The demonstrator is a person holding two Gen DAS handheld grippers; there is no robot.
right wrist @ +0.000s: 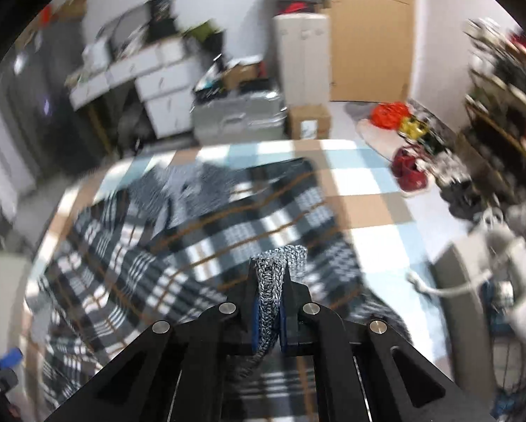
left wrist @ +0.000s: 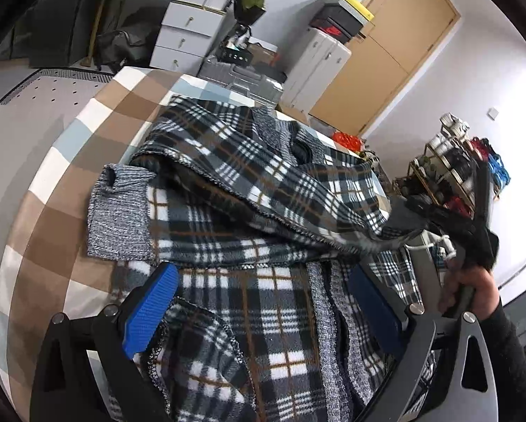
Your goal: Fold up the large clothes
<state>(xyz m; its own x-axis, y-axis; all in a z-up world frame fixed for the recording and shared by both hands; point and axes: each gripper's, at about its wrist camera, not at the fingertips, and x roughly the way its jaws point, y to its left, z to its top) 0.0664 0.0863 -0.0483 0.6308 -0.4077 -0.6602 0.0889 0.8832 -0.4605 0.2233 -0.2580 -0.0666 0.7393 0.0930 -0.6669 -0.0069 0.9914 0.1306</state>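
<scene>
The right gripper [right wrist: 270,302] was clamped tight on a grey knit cuff [right wrist: 273,277], which stood pinched between its blue pads and poked out past the fingertips toward twelve o'clock. The plaid jacket [left wrist: 234,190] lay crumpled on the checked bed [left wrist: 51,190], spreading from nine o'clock to twelve o'clock of those fingers in the right wrist view, with a sleeve drawn up from the heap toward the grip. That view was smeared, so the exact line of the sleeve could not be read. The left gripper [left wrist: 263,302] hovered with its fingers spread wide, nothing between them; the jacket's body filled the gap below and ran on toward twelve o'clock, and whether the pads touched the cloth could not be told. A second grey cuff [left wrist: 118,218] sat at about ten o'clock of the left fingers, lying flat on the bed. In the left view the right gripper showed at three o'clock, held by a hand [left wrist: 474,292], with plaid cloth stretched toward it. To do this step well, the sleeve probably wanted carrying across the body in one smooth arc, kept taut enough to lay flat but not so hard that the whole jacket dragged. The left fingers would likely serve best pinning the body down near the shoulder seam, so the fold line stayed straight.
</scene>
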